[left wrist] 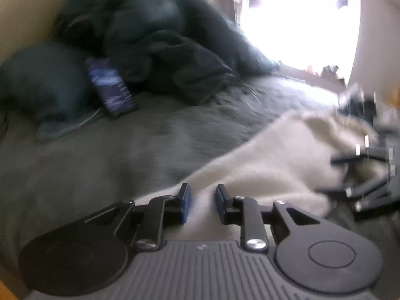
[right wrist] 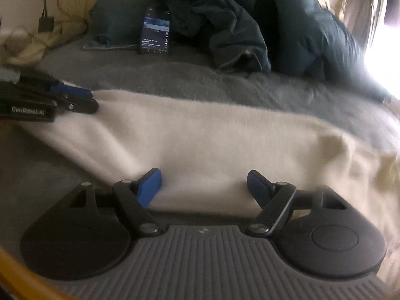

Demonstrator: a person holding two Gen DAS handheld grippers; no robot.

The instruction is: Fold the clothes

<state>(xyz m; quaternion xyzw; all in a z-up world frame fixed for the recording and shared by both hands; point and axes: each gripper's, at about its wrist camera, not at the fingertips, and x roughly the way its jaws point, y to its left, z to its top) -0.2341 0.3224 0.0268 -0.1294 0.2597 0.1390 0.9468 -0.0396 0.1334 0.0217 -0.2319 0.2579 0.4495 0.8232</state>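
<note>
A cream fleecy garment (right wrist: 200,135) lies spread in a long strip across the grey blanket (right wrist: 225,80) on a bed. My right gripper (right wrist: 203,187) hovers over its near edge, jaws wide apart, nothing between the blue pads. My left gripper (left wrist: 203,203) sits at the garment's left end with a narrow gap between its pads; the cream garment (left wrist: 275,160) shows through the gap and the pads do not press on it. In the right wrist view the left gripper (right wrist: 93,100) comes in from the left, lying over the garment's corner. The right gripper (left wrist: 327,175) is a blurred shape at the far right.
A heap of dark teal bedding (right wrist: 250,25) fills the back of the bed, with a teal pillow (right wrist: 115,15) beside it. A lit phone (right wrist: 155,32) leans between them. A charger and cables (right wrist: 46,23) lie back left. A bright window (left wrist: 300,25) glares at the right.
</note>
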